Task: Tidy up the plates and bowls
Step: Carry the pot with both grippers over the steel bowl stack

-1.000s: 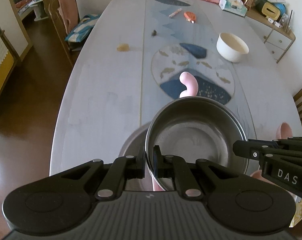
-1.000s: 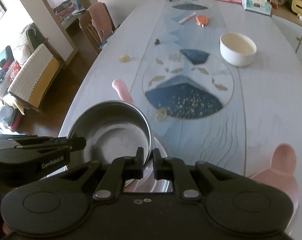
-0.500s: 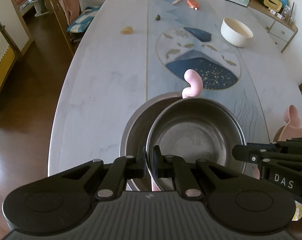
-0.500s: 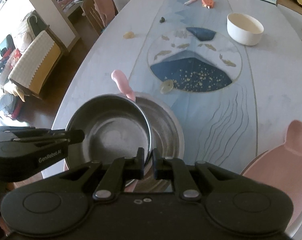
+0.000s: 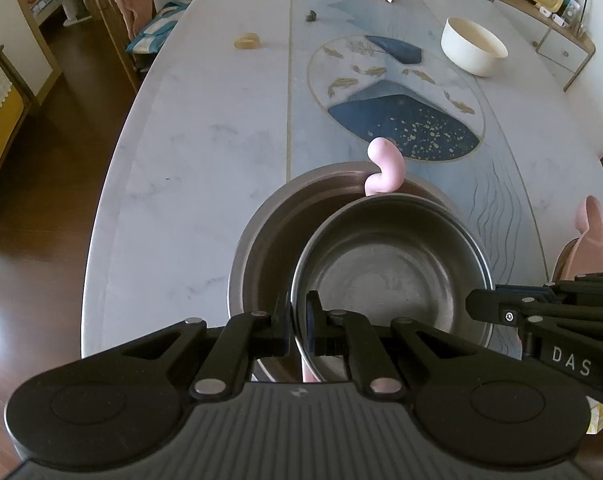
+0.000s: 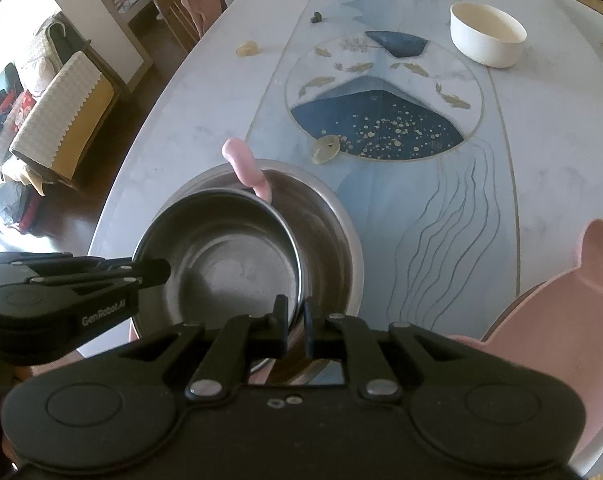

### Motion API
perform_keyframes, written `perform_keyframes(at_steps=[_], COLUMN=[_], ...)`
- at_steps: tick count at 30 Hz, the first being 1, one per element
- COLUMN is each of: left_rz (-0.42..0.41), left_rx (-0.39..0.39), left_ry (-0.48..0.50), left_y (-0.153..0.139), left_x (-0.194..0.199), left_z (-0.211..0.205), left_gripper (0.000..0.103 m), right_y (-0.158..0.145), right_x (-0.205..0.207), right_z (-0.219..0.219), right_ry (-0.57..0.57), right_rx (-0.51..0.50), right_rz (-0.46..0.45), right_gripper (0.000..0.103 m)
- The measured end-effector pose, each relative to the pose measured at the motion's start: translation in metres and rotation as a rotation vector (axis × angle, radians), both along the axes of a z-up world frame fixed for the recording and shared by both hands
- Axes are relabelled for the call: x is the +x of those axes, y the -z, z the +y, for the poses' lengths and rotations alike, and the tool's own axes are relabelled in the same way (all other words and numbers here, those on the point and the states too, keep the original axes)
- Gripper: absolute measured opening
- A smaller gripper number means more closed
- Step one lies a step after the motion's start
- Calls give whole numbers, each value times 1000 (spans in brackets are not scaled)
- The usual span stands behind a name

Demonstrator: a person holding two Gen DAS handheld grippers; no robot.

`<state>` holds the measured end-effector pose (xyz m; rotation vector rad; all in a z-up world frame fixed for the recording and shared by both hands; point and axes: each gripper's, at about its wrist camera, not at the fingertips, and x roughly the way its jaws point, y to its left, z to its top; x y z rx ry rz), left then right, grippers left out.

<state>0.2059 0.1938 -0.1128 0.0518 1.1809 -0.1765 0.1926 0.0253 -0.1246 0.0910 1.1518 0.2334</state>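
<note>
Left claw (image 5: 299,330): clamped on the near rim of the smaller steel bowl (image 5: 393,276), rim pinched between both pads.
Left view, smaller steel bowl: held above and partly inside the larger steel bowl (image 5: 269,240), offset toward its right side; cannot tell whether resting or clear of it.
Left view, larger steel bowl: sits on the desk (image 5: 205,152) near the front edge, a pink curved piece (image 5: 383,170) rising at its far rim.
Left view, other claw: enters from the right and meets the smaller bowl's right rim.
Left view, white bowl (image 5: 473,46): alone, well apart at the far right of the desk.
Right claw (image 6: 296,330): closed on the smaller steel bowl's rim (image 6: 221,256) at its right side, rim squeezed between the pads.
Right view, left claw: reaches in from the left onto the opposite rim, so both hold one bowl.
Right view, larger steel bowl (image 6: 329,236): directly under, its right half showing.
Right view, pink plate (image 6: 557,312): at the near right, beside the steel bowls, not stacked.
Progress: likely mid-nesting; smaller bowl not yet centred or released.
Left to do: probably seating the bowl, opening both claws, then gathering the white bowl and pink plate.
</note>
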Motion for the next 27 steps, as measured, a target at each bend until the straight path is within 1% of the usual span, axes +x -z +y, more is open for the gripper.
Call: perform_keyframes(at_steps=[13, 20, 23, 27], left_rz=[23, 28, 14, -1], left_rx=[-9, -27, -23, -38], left_ry=[-3, -5, -5, -6], left_y=[10, 11, 9, 1], left_x=[4, 5, 4, 4], left_z=[4, 6, 8, 11], left_gripper=[6, 6, 7, 7], right_y=[1, -3, -5, -7], right_x=[4, 5, 5, 4], right_z=[-1, -1, -1, -1], right_ry=[-7, -16, -16, -21], right_rx=[12, 25, 22, 20], right_rz=[1, -2, -5, -10], right_gripper=[10, 16, 18, 21])
